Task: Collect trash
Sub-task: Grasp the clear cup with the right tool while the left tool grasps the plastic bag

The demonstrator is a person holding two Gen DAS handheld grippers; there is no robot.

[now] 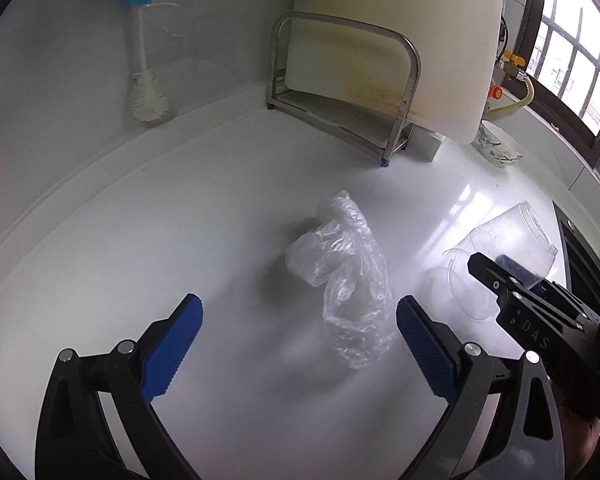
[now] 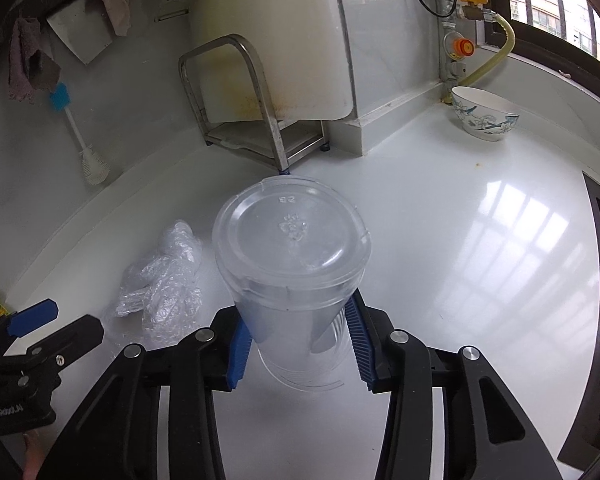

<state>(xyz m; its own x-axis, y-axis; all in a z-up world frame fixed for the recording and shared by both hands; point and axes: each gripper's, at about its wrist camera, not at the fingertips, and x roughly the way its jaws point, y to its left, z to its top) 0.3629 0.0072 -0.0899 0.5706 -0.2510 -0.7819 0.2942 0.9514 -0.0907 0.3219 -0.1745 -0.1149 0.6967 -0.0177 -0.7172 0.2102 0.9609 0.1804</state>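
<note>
White glossy countertop point(image 2: 440, 264) here, window light bouncing off it, pale wall panels behind. Against the back wall a metal rack point(image 2: 256, 120) props up a big stained white cutting board point(image 2: 284, 40), and a bottle brush point(image 2: 80, 136) with a blue handle hangs on the wall off to the left. A floral bowl point(image 2: 485, 117) sits far back in the corner by the gas valve point(image 2: 464, 48).

Now the right gripper point(image 2: 300, 344): its blue pads are pinched on a clear plastic cup point(image 2: 292, 256), one pad on each side of the cup's body. The cup is upside down, base toward the camera, wider rim down near the counter; whether that rim touches the surface, I can't tell. From the left wrist view the same cup point(image 1: 512, 240) shows at the right edge, tilted.

The left gripper point(image 1: 300, 332) is spread wide, nothing between the pads. A crumpled clear plastic bag point(image 1: 340, 264) lies on the counter just ahead of those open fingers, its near end reaching in between the tips, closer to the right pad point(image 1: 424, 344). From the right wrist view the bag point(image 2: 160, 280) lies just left of the cup.
</note>
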